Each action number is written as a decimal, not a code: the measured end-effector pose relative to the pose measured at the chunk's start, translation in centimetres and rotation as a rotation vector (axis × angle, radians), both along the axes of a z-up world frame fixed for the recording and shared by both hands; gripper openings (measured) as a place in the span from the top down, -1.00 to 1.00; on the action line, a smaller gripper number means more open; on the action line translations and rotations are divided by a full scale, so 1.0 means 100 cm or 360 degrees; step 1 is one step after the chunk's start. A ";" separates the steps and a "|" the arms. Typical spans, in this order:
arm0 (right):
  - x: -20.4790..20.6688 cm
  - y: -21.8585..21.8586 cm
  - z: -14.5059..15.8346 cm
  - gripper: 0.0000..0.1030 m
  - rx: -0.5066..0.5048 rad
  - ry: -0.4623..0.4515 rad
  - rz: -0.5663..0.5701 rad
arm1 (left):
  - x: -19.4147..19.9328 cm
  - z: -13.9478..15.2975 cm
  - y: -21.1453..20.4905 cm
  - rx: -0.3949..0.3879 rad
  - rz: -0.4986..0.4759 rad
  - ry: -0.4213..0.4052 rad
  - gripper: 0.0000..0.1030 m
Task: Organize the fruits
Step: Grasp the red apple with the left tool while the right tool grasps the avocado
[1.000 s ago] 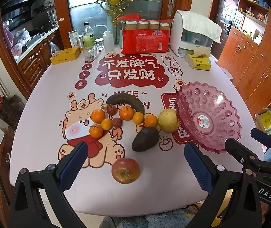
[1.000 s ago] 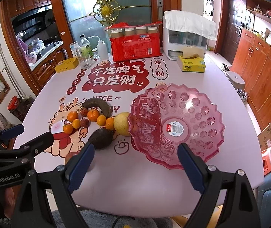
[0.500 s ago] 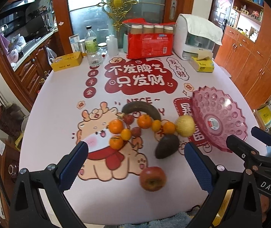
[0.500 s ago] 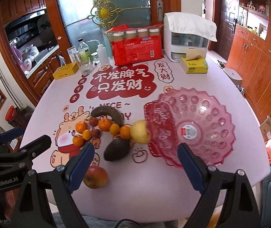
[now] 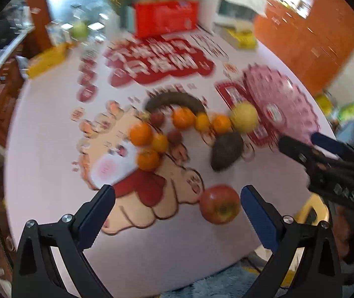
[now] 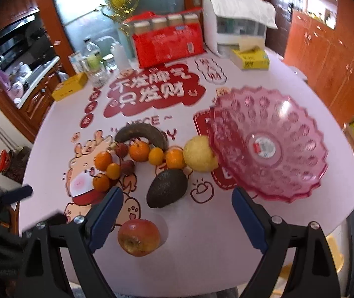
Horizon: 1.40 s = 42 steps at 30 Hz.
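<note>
Fruit lies on a pink printed table. A red apple (image 6: 138, 237) is nearest, also in the left wrist view (image 5: 220, 204). Behind it lie a dark avocado (image 6: 166, 191), a yellow pear (image 6: 199, 154), several oranges (image 6: 139, 151), small red lychees (image 6: 128, 167) and a dark banana (image 6: 142, 134). A pink glass fruit bowl (image 6: 269, 144) stands at the right, empty. My right gripper (image 6: 177, 213) is open above the apple and avocado. My left gripper (image 5: 177, 211) is open, just left of the apple.
At the table's far edge stand a red pack of jars (image 6: 168, 42), a white appliance (image 6: 236, 27), a yellow box (image 6: 251, 58), another yellow box (image 6: 70, 89) and bottles (image 6: 93, 62). Wooden cabinets (image 6: 331, 57) stand at the right.
Both grippers have shifted left and closer to the table, so the fruit now sits more to the right and looks larger. The left wrist view is blurred by motion. Nothing was grasped.
</note>
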State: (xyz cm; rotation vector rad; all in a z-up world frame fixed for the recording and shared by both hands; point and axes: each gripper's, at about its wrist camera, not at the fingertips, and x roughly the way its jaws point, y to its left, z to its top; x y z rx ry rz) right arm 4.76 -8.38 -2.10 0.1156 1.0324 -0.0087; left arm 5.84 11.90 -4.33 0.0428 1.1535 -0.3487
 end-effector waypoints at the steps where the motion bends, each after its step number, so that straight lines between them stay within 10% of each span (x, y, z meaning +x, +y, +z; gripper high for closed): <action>1: 0.003 0.000 -0.010 -0.74 -0.0005 0.0014 -0.0022 | 0.002 -0.011 -0.004 -0.0015 -0.0050 0.0033 -0.95; 13: 0.016 -0.023 -0.095 -0.70 0.0202 0.0216 -0.0242 | 0.005 -0.106 -0.052 -0.0128 -0.0304 0.0247 -0.91; 19: 0.016 -0.029 -0.103 -0.70 0.0254 0.0227 -0.0256 | 0.003 -0.128 -0.075 -0.0204 -0.0418 0.0402 -0.34; 35: 0.053 -0.007 -0.126 -0.69 0.0320 0.0286 -0.0132 | 0.019 -0.121 -0.008 -0.0177 0.0005 0.0288 -0.31; 42: 0.066 0.009 -0.138 -0.29 0.0323 0.0315 -0.0094 | 0.027 -0.120 0.012 -0.0157 0.0043 0.0296 -0.31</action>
